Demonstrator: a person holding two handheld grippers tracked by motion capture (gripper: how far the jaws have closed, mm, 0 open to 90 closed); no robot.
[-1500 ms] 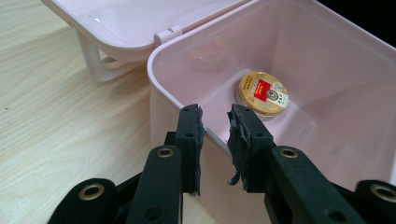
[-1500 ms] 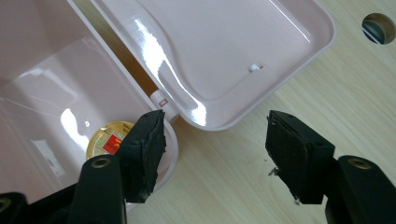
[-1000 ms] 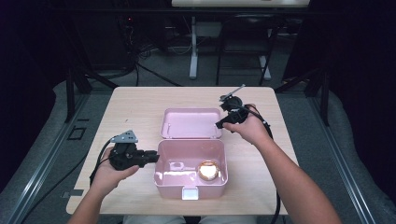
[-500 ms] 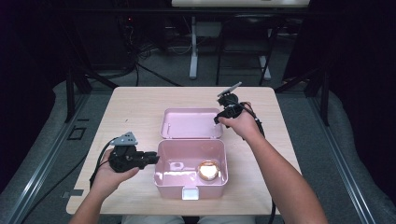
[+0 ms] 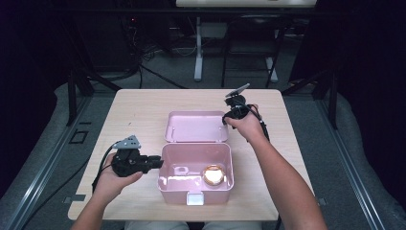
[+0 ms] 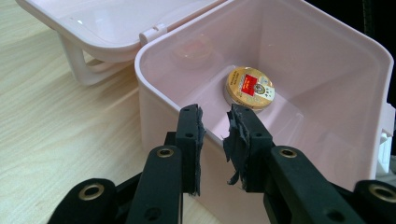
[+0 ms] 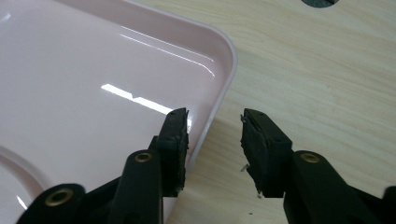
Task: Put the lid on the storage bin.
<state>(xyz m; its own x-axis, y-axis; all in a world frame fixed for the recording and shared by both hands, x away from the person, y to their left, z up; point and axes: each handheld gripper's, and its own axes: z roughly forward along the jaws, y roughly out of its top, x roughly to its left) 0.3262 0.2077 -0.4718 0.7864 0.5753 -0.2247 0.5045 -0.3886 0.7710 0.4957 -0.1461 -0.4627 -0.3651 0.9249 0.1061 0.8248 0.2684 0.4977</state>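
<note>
Left claw (image 5: 157,163) sits at the left wall of the pink box (image 5: 165,179), and in the left gripper view its pads straddle that wall with a gap either side, so it's open, not pinching. Inside the box, toward the right, lies a round gold tin (image 5: 213,174). The flipped-back lid (image 5: 196,127) lies flat on the worktop (image 5: 136,112) behind the box. Right claw (image 5: 227,118) has just been closing, its pads either side of the lid's right edge, not gripping yet.
</note>
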